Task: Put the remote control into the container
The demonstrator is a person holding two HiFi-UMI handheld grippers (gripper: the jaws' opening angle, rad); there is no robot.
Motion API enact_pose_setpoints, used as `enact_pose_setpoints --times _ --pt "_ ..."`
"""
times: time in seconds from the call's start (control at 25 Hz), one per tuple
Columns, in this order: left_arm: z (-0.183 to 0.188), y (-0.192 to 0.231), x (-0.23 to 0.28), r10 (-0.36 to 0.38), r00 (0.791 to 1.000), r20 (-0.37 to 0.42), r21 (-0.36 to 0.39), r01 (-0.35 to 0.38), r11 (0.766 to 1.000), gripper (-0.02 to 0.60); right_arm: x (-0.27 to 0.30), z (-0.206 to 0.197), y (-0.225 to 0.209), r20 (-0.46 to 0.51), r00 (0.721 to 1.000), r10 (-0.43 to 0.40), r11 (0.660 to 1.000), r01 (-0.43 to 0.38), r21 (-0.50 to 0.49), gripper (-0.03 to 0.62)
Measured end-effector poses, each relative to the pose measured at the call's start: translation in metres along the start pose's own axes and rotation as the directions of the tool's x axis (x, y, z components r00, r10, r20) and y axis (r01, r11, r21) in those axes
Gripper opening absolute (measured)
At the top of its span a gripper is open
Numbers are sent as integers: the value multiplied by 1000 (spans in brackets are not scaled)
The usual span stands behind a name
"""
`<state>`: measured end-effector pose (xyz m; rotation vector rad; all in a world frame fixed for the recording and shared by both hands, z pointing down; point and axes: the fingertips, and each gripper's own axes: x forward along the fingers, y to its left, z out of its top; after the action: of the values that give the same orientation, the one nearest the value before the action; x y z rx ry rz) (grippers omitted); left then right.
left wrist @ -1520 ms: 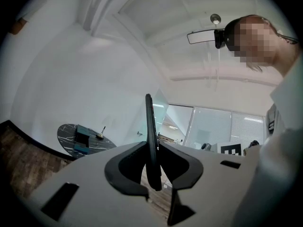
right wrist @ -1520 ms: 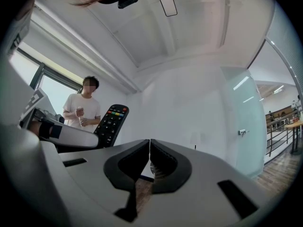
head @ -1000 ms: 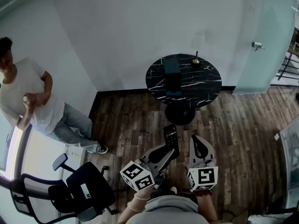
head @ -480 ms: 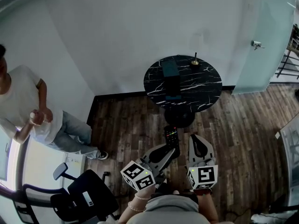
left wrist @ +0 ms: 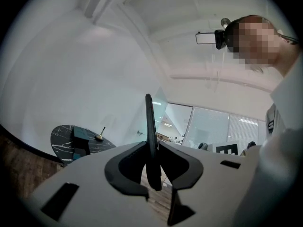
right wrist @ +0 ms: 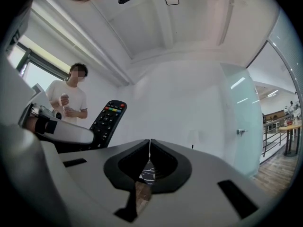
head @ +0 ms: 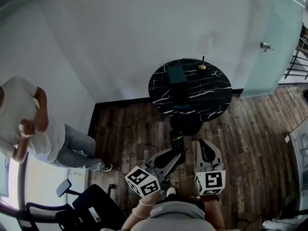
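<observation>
The remote control (head: 177, 142) is matt black plastic with coloured buttons. The left hand-held gripper (left wrist: 152, 148) and right hand-held gripper (right wrist: 149, 143) have smooth pale grey plastic shells and matt black jaw linings. The tabletop (head: 207, 93) looks like polished black marble veined white; the container (head: 177, 75) on it is dull dark teal. The floor (head: 130, 134) is dark wood plank.

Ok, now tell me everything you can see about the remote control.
The remote control is a slim black bar, plastic by the look, with rows of small dark buttons, a strip of coloured ones near its far end and a red one at the tip. The left gripper is shut on its near end, jaws pressing its two broad faces, so it sticks out forward in the air over the wood floor, short of the round black table. Nothing else touches it.
</observation>
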<state>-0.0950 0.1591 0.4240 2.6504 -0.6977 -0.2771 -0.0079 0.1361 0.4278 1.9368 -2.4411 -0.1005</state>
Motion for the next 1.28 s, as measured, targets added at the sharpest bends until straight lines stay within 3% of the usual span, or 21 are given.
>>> enact_pose_setpoints --times 0.64,1.28 --pt "21 65 25 -77 996 -34 -40 75 996 87 69 -6 4 -38 997 -66 998 65 -26 13" --pt "43 119 97 20 1000 -24 -35 -20 999 87 153 -6 -49 -35 999 8 1000 -8 -8 12"
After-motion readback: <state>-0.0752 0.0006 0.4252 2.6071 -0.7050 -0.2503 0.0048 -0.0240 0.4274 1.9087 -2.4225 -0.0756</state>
